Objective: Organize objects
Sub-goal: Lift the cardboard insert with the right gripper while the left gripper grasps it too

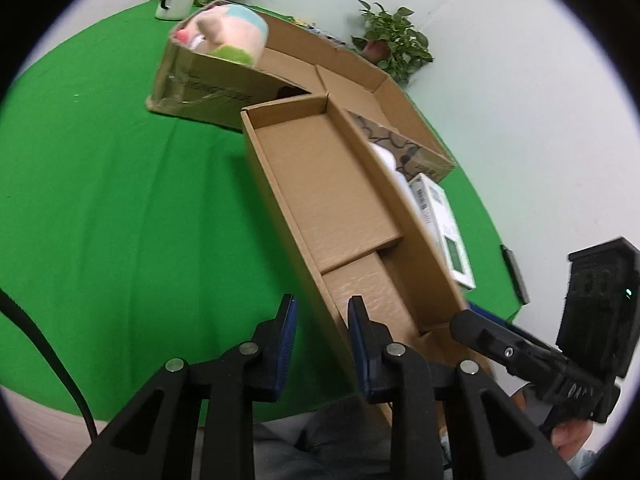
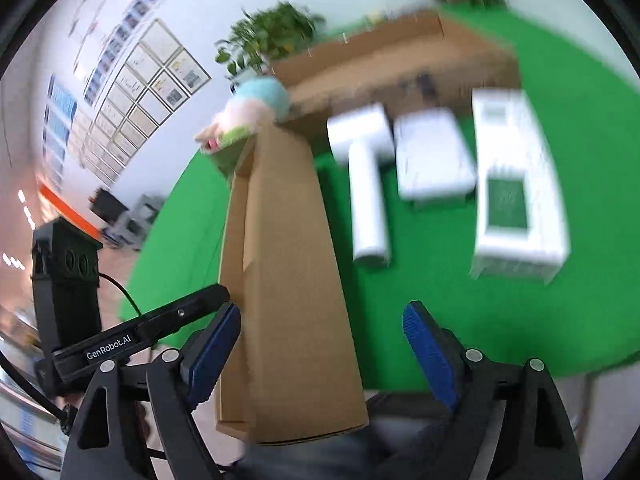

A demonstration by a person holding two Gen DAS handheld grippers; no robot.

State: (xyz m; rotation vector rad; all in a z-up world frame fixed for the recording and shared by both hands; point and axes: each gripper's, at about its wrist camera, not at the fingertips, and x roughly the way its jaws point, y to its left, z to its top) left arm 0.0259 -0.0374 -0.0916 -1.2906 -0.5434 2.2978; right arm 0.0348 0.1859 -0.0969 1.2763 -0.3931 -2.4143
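The left gripper [image 1: 322, 344] pinches the near wall of the tilted long carton [image 1: 332, 196] at 6 o'clock, the right gripper [image 2: 322, 354] gapes around it ungripped; seemingly mid-carry, it next needs setting level.

Both wrist cams are sitting close over the green table [image 1: 100, 200], looking forward from opposite sides, both catching the long cardboard box [image 1: 340, 208] and plush toy [image 2: 252, 114].

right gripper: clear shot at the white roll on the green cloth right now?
Probably not directly. The right gripper is open, but the long brown cardboard box sits between its fingers. The white cylindrical roll lies beyond on the green cloth, uncovered.
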